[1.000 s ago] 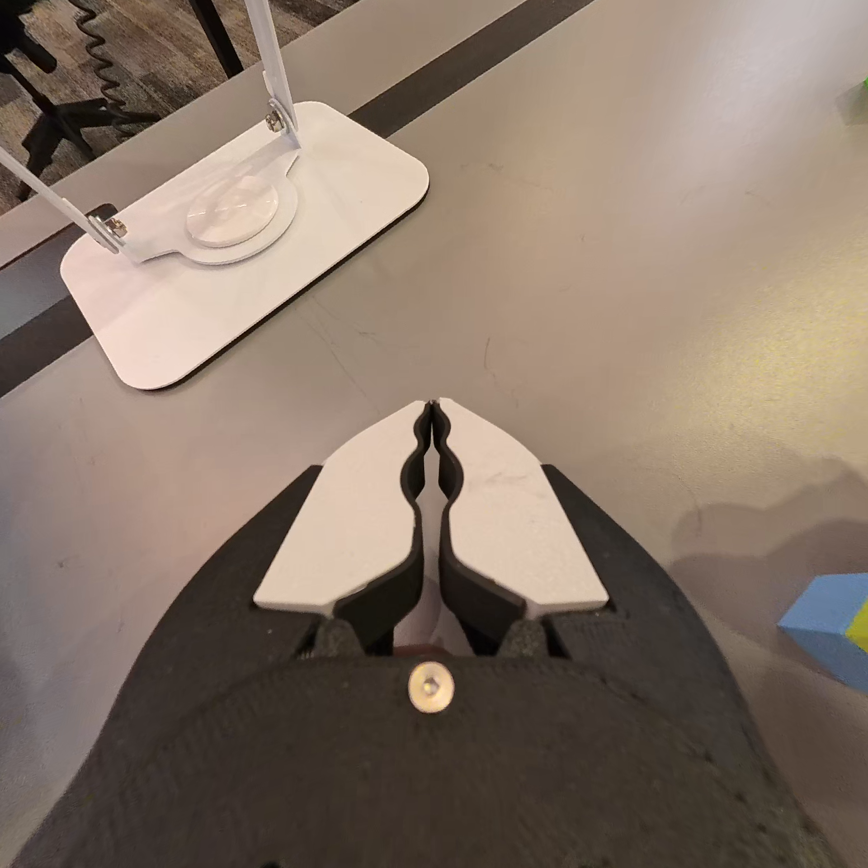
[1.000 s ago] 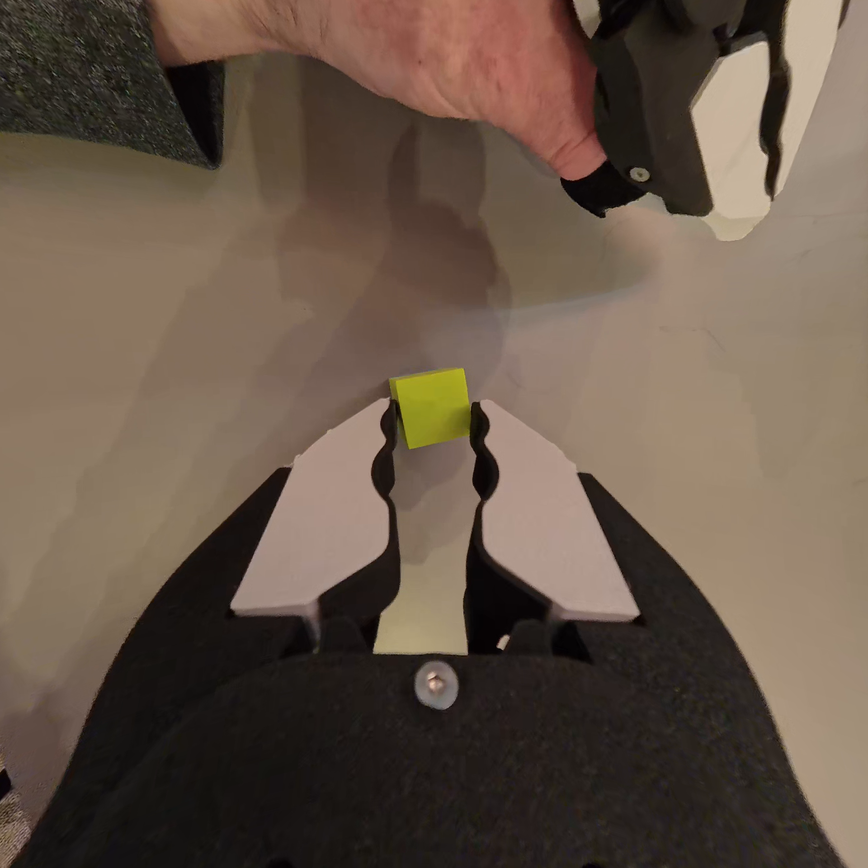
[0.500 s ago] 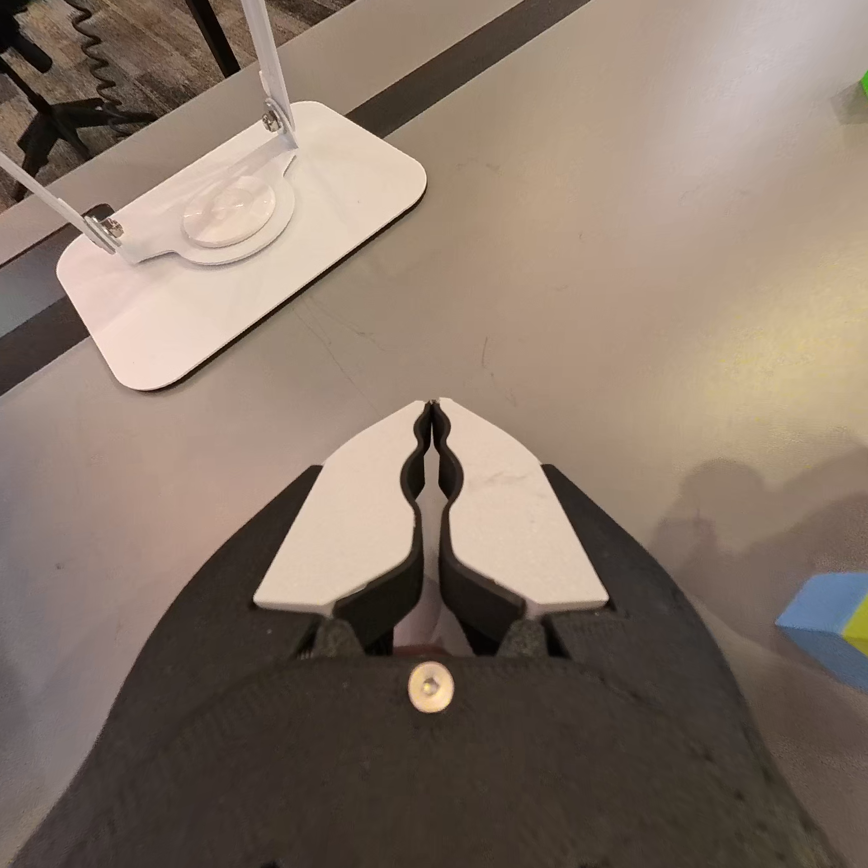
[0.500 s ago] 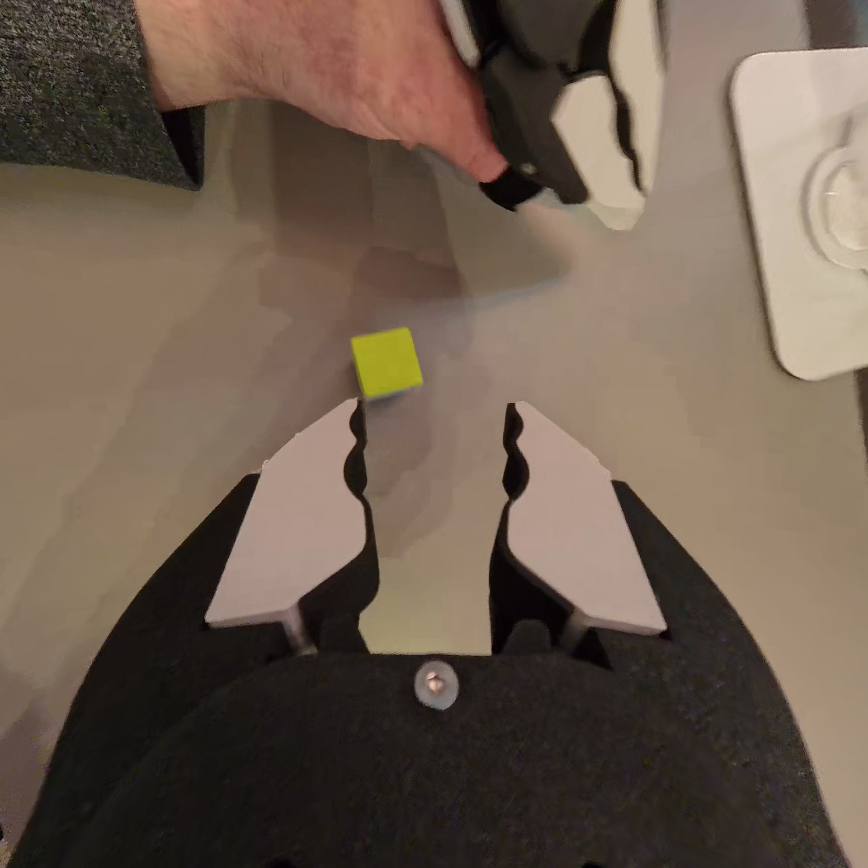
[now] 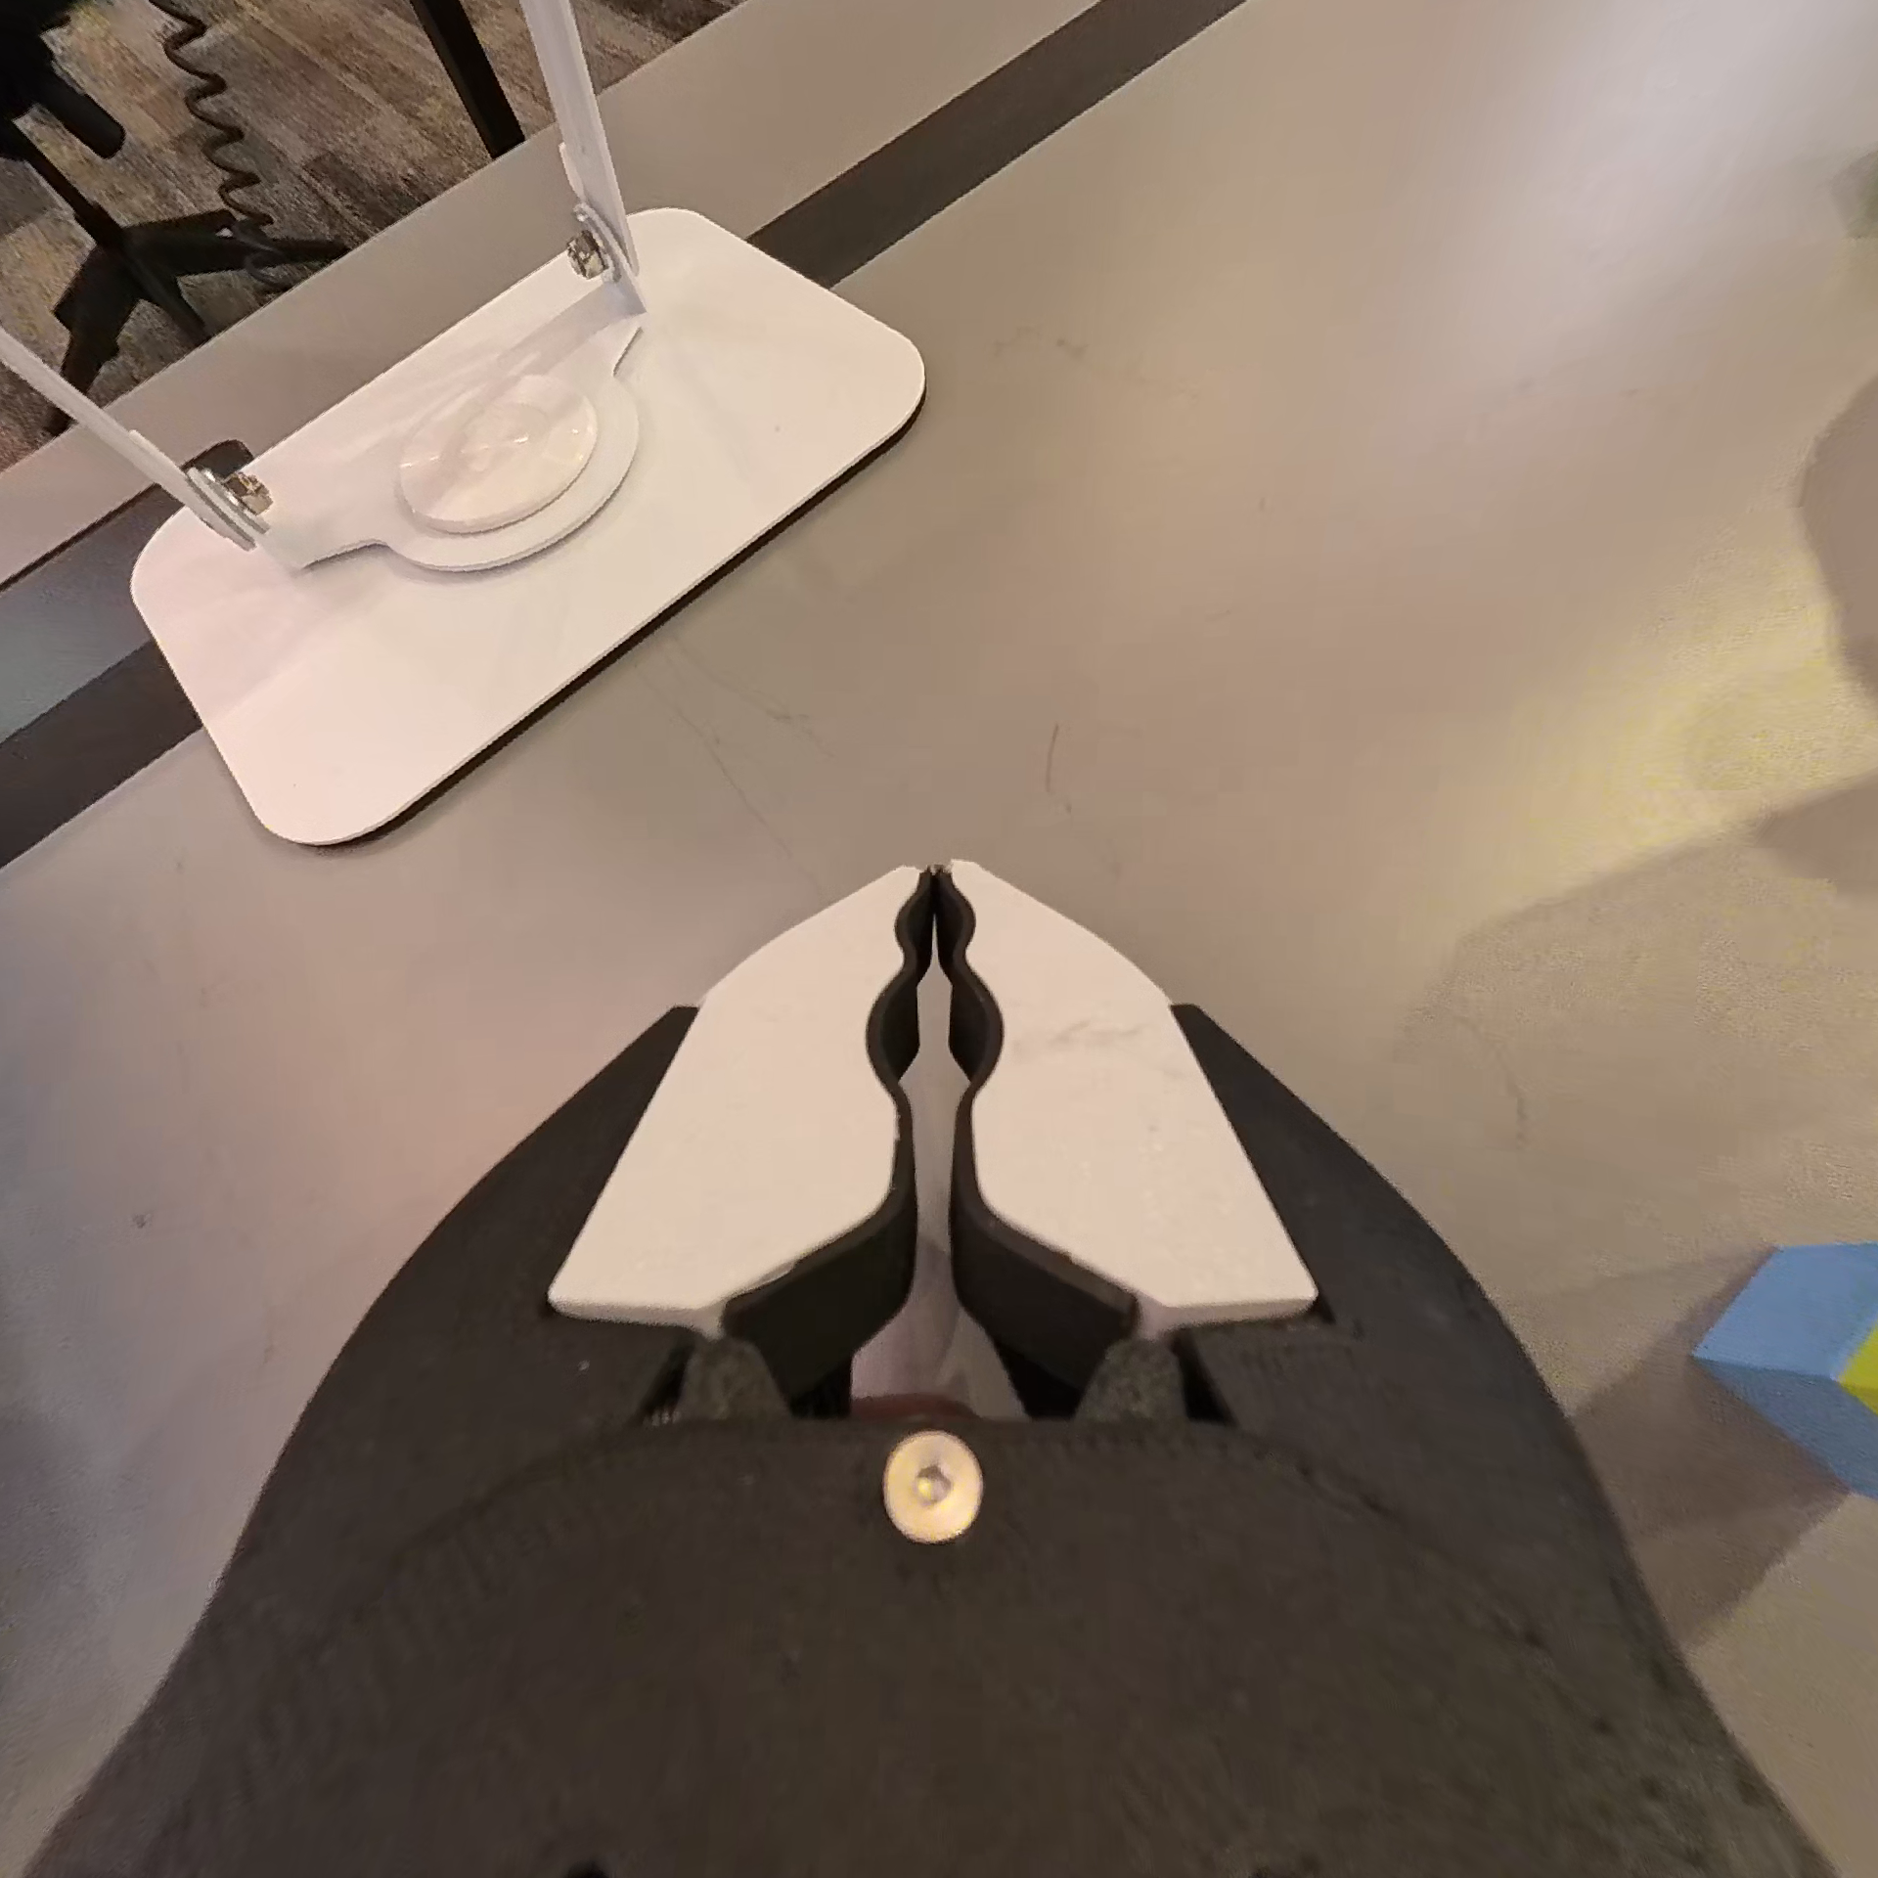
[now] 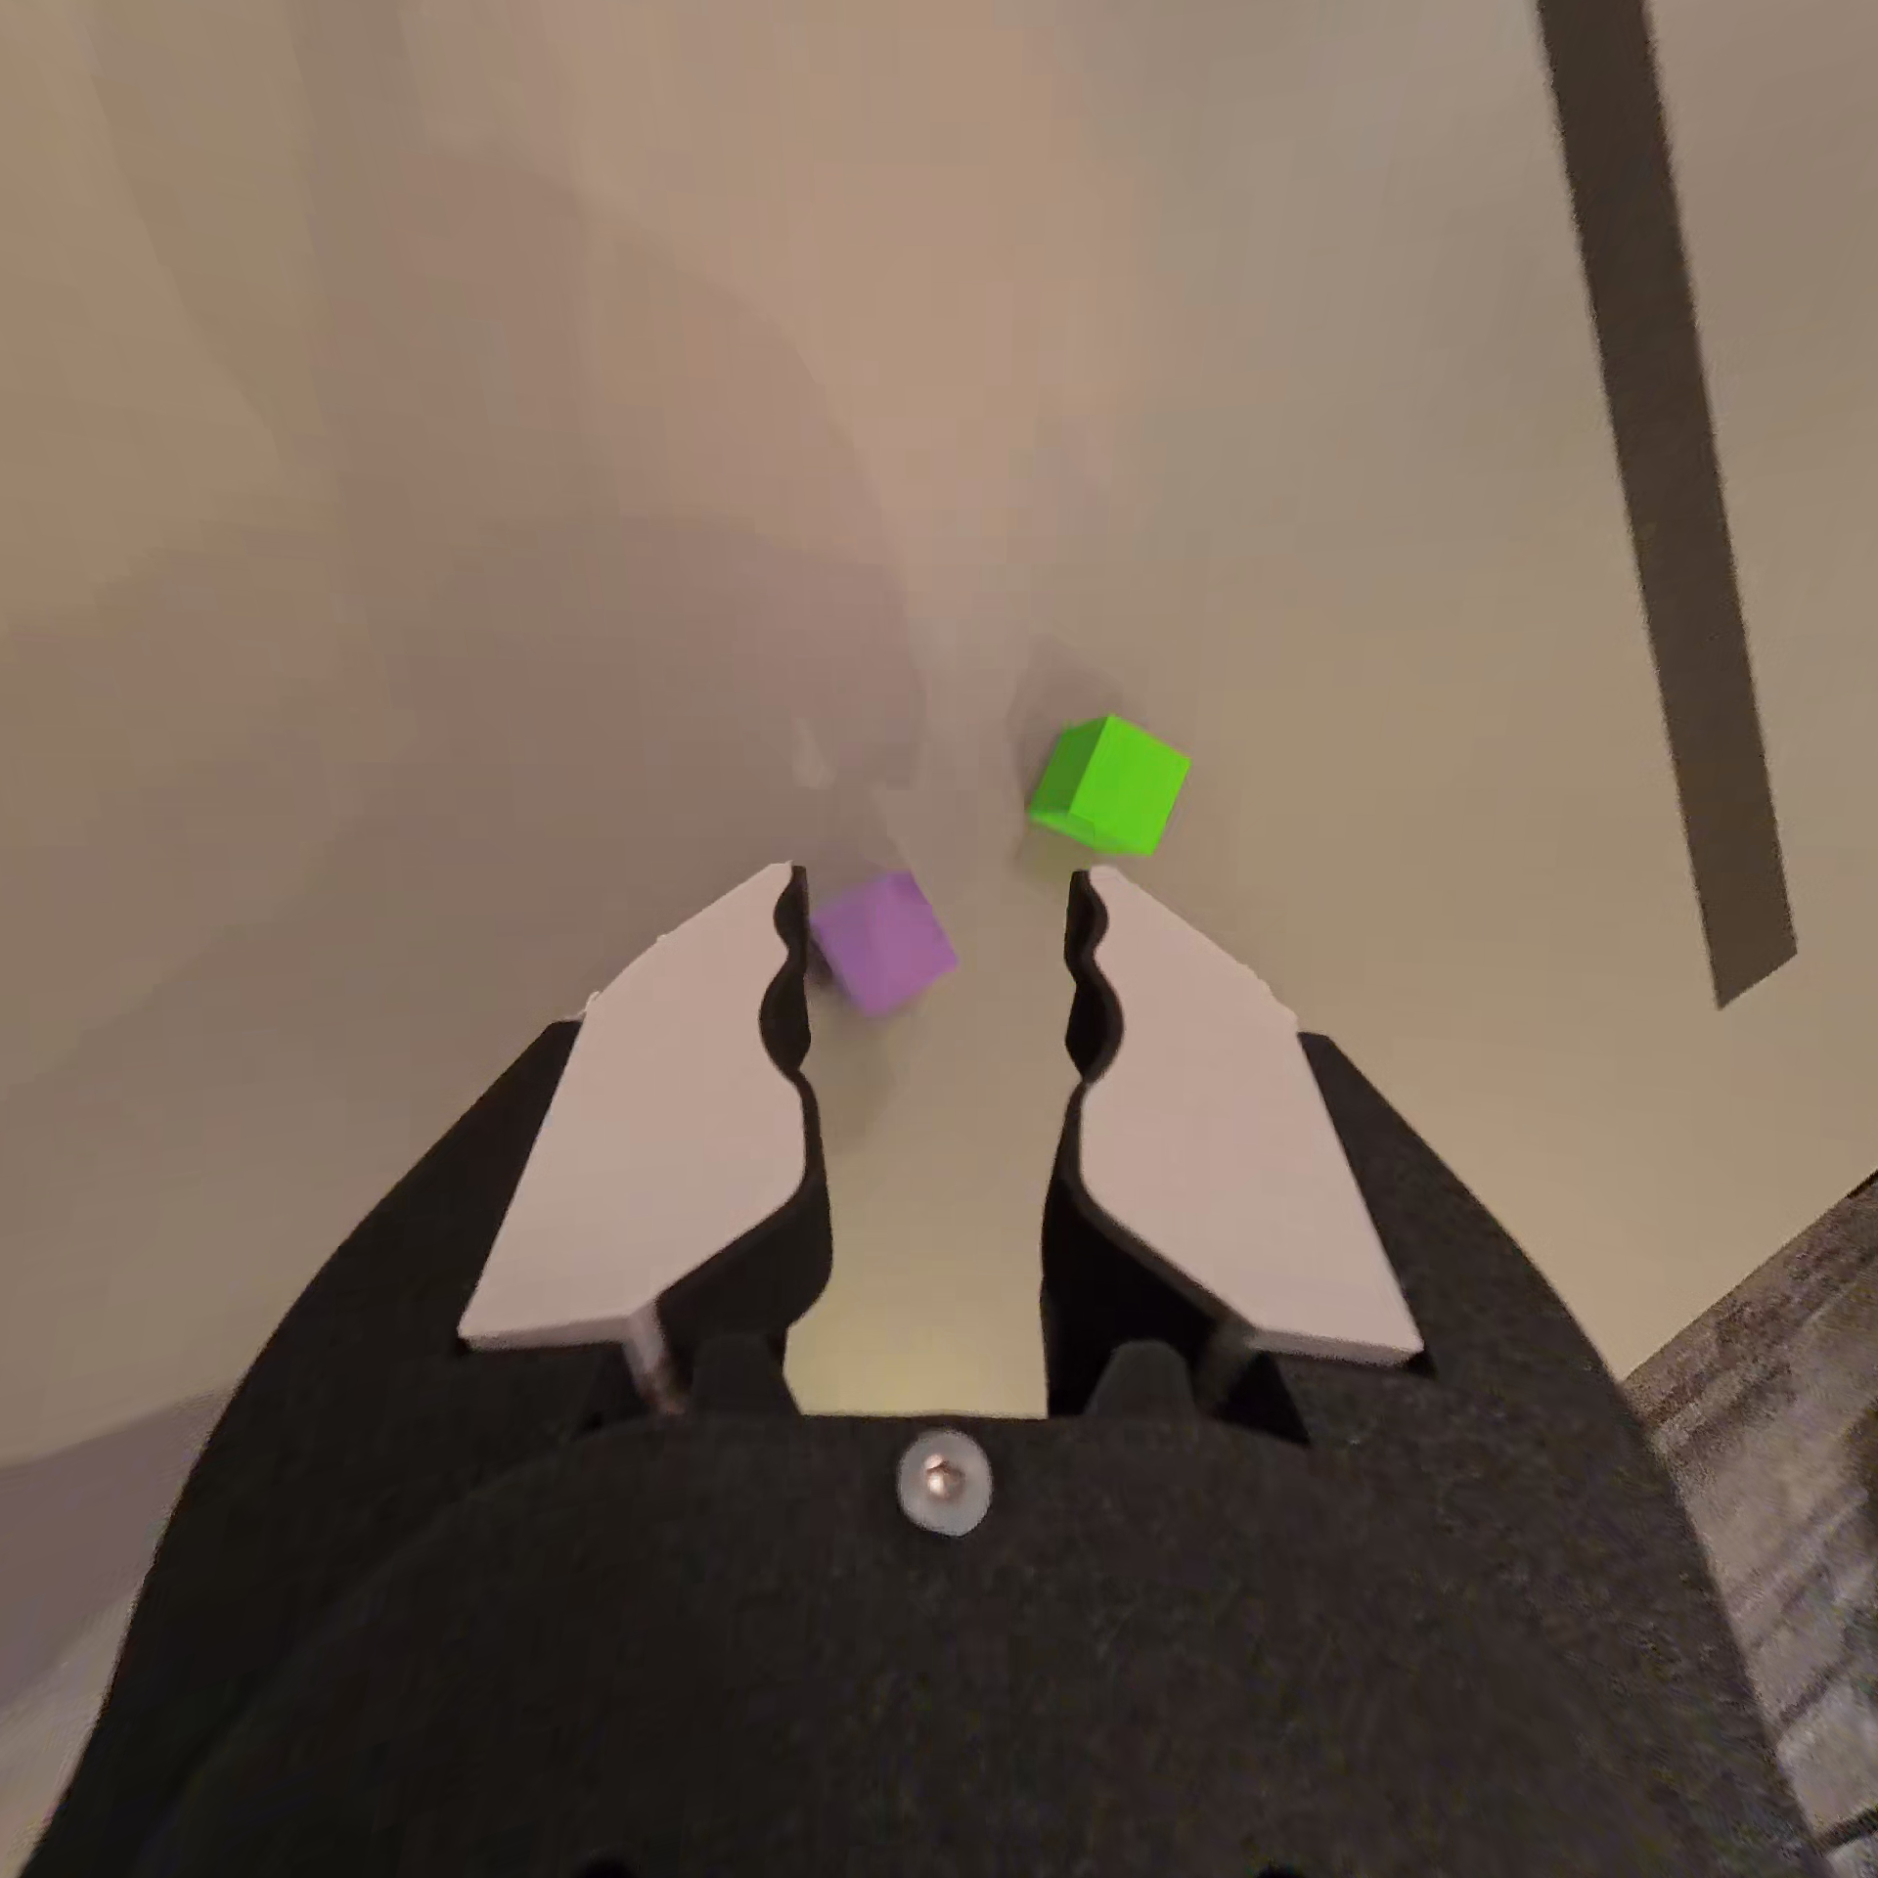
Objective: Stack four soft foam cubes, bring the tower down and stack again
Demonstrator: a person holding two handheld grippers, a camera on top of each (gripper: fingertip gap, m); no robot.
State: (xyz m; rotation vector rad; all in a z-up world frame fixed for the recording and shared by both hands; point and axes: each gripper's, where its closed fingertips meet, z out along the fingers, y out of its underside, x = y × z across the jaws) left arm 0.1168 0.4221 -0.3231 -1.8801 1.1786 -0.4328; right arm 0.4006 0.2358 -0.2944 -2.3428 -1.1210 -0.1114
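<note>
1. The grey table (image 6: 1321, 508) fills both views. A white stand base (image 5: 528, 569) lies ahead and to the left of the left tongs (image 5: 933, 872), well apart from them.
2. The left tongs are fully closed, tips meeting on nothing, hovering over bare table.
3. The right tongs (image 6: 935, 894) stand wide open and hold nothing.
4. A blue cube (image 5: 1799, 1341) with a yellow-green cube (image 5: 1862, 1387) on it sits to the right of the left tongs, at the frame edge; this looks like the start of the tower.
5. A green cube (image 6: 1108, 783) lies just beyond the right tongs' right fingertip, apart from it.
6. A purple cube (image 6: 882, 940) lies between the right tongs' fingers, close against the left finger (image 6: 701, 1016); the right finger stands clear of it. Whether the left pad touches it I cannot tell.
7. The step in hand is probably picking up the purple cube. To do it well: shift slightly left to centre the cube, turn the tongs square to its faces, lower, then close gently, since soft foam deforms and a corner grip would twist it.
</note>
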